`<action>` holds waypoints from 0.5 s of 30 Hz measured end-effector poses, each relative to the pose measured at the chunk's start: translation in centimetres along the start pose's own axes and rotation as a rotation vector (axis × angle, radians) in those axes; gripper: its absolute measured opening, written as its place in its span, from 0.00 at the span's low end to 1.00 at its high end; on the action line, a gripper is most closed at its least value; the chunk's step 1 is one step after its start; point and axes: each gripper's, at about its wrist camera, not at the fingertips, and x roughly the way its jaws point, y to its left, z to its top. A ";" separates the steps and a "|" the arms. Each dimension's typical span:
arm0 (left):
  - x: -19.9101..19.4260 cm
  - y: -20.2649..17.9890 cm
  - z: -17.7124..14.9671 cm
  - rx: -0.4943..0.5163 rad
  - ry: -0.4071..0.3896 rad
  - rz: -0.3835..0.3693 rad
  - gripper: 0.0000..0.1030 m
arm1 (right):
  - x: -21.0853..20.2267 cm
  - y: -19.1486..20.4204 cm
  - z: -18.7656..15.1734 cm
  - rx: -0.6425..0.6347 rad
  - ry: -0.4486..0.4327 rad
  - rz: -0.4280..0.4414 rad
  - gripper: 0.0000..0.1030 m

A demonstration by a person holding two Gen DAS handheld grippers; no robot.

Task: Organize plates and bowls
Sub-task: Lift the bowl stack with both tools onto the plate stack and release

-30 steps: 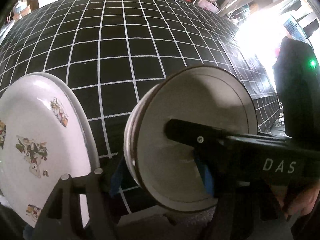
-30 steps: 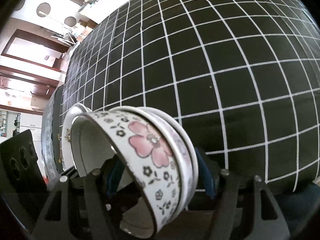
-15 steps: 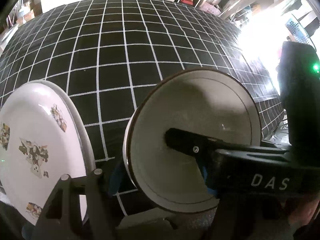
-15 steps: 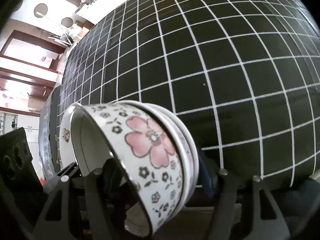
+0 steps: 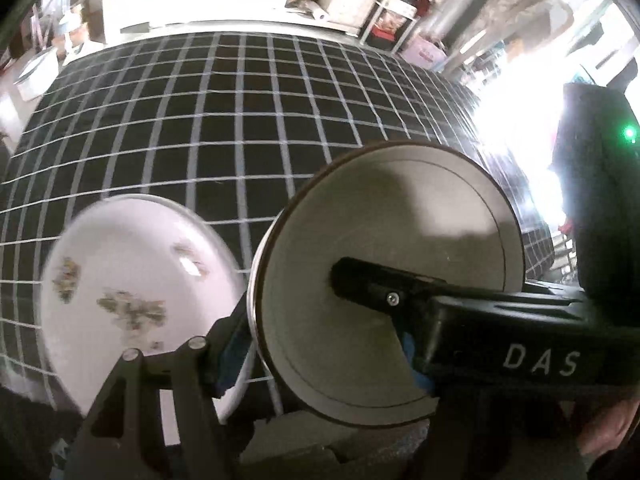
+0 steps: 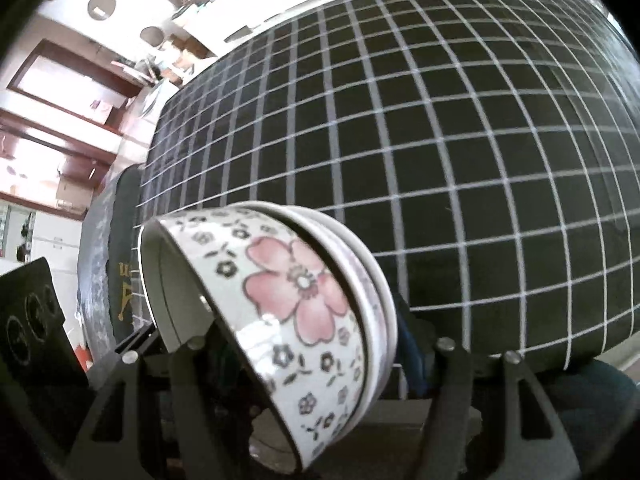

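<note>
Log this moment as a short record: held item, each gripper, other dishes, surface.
held item: bowl stack, floral outside, tipped on its side
right gripper: clamped on the stack, one finger inside, one at the base
left gripper: one pad at the stack's outside; grip unclear
other dishes: white patterned plate
surface: black gridded tablecloth

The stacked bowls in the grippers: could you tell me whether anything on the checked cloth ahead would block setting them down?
Nothing visible does. The stacked bowls are clamped in both hand-held grippers, and the black checked cloth ahead shows bare. Only the patterned plate, seen from the left wrist, sits to their left.
</note>
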 end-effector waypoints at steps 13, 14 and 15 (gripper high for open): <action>-4.4 10.3 -0.4 -0.155 -0.057 0.072 0.63 | 5.2 9.9 2.4 -0.142 0.092 0.038 0.66; -4.2 11.1 0.0 -0.163 -0.052 0.072 0.63 | 5.8 10.4 2.4 -0.150 0.101 0.034 0.66; -3.9 11.7 -0.5 -0.174 -0.047 0.073 0.63 | 6.6 10.7 2.4 -0.155 0.114 0.031 0.66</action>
